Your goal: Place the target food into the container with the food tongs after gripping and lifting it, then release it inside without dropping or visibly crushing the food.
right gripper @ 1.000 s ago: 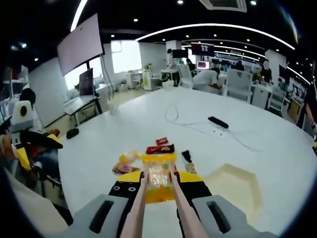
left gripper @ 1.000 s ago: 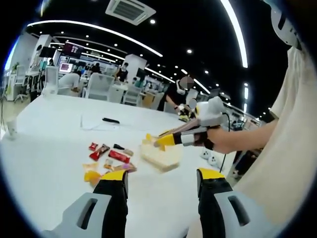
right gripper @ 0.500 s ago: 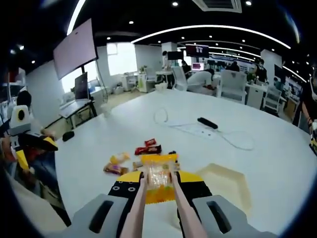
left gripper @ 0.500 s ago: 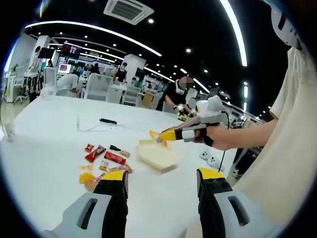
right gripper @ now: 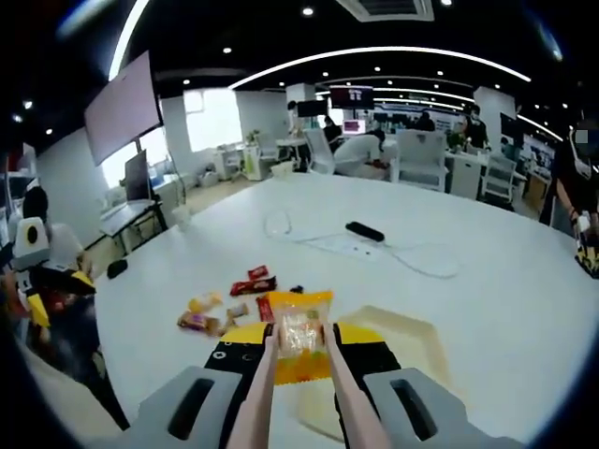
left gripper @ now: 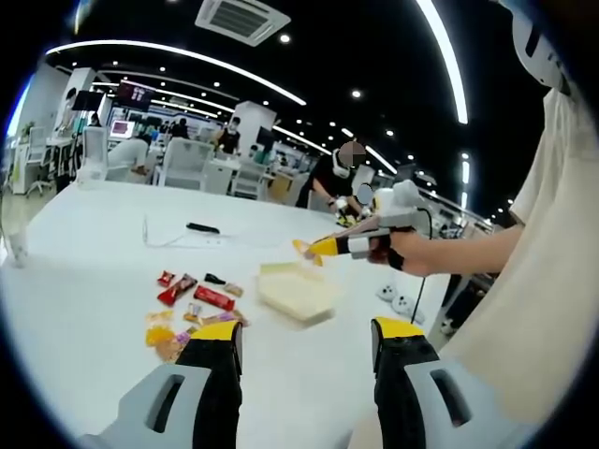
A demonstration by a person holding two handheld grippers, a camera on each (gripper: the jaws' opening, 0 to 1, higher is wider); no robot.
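The yellow snack packet [right gripper: 299, 335] was pinched between the two pale arms of the food tongs [right gripper: 263, 388], up in the air, with the cream container [right gripper: 412, 348] on the table just behind and right of it in the right gripper view. The right gripper [right gripper: 299, 360] had its jaws squeezed in on the tongs, so it was clamped on them. In the left gripper view that same packet [left gripper: 305, 248] hung at the tong tips, above the container [left gripper: 293, 294] near its far edge. The left gripper [left gripper: 305, 346] sat low with its jaws well apart, holding nothing. Loose snack wrappers [left gripper: 201, 297] lay scattered on the white table [left gripper: 84, 271] left of the container, and a black remote [right gripper: 364, 231] with a white cable lay further back.
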